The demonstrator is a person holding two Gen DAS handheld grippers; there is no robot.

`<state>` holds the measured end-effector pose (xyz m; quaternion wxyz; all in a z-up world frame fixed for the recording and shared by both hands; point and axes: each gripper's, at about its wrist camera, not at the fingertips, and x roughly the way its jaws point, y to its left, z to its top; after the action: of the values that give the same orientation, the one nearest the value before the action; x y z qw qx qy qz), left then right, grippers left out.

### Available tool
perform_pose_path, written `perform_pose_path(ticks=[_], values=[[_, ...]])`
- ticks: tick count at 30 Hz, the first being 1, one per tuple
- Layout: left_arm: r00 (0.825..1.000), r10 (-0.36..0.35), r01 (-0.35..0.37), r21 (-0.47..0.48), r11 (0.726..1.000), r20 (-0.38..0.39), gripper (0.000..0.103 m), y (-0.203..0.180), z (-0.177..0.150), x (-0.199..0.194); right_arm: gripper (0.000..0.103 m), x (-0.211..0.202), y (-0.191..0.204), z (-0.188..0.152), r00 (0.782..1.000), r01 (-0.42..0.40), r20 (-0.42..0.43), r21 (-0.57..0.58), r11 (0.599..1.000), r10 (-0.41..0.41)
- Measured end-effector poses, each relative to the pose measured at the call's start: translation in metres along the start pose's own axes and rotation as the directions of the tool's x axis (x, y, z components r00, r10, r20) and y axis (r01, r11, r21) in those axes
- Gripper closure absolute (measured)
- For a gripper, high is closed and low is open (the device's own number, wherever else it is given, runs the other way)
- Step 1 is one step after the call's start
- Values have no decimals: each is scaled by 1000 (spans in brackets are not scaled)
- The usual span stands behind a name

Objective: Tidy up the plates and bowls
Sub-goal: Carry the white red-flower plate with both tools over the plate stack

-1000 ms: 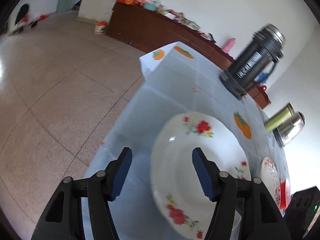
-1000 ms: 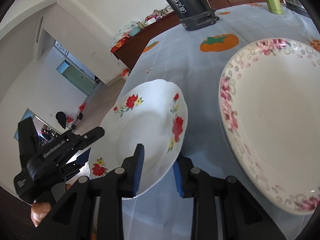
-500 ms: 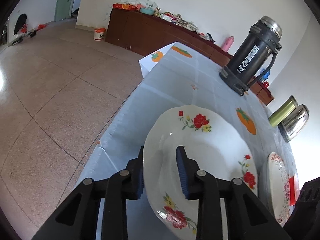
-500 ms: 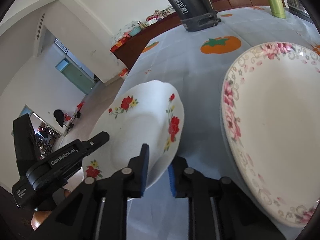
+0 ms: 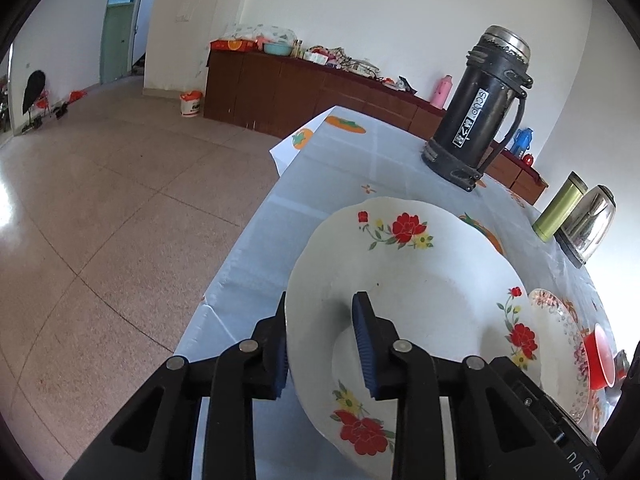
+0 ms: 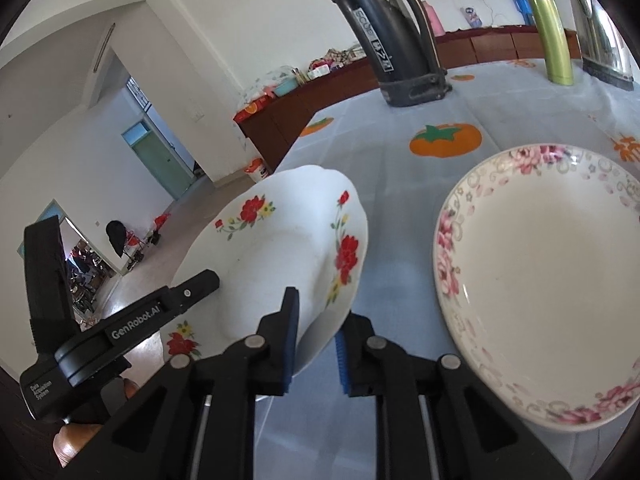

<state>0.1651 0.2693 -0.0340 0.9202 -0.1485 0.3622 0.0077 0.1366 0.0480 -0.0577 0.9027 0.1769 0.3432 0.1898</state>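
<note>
Red-flowered plate (image 5: 420, 292) sits low in the centre of the left wrist view, tilted up off the blue tablecloth (image 5: 352, 168), because we hold it at two edges. Our left gripper (image 5: 322, 346) is clamped on its near rim, one pad under and one inside. Our right gripper (image 6: 316, 346) pinches the opposite rim at the bottom centre of its view. A two-sided hold probably keeps the wide dish steady. At right lies the pink-rimmed plate (image 6: 540, 280), flat on the cloth and apart, a likely stacking spot.
</note>
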Motion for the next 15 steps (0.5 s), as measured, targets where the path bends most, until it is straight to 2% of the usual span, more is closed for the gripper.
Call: perform_pose_path(ticks=[15], values=[[996, -74, 72, 52, 996, 42, 72, -25, -5, -17, 86, -39, -4, -5, 997, 33, 74, -1, 999, -33]])
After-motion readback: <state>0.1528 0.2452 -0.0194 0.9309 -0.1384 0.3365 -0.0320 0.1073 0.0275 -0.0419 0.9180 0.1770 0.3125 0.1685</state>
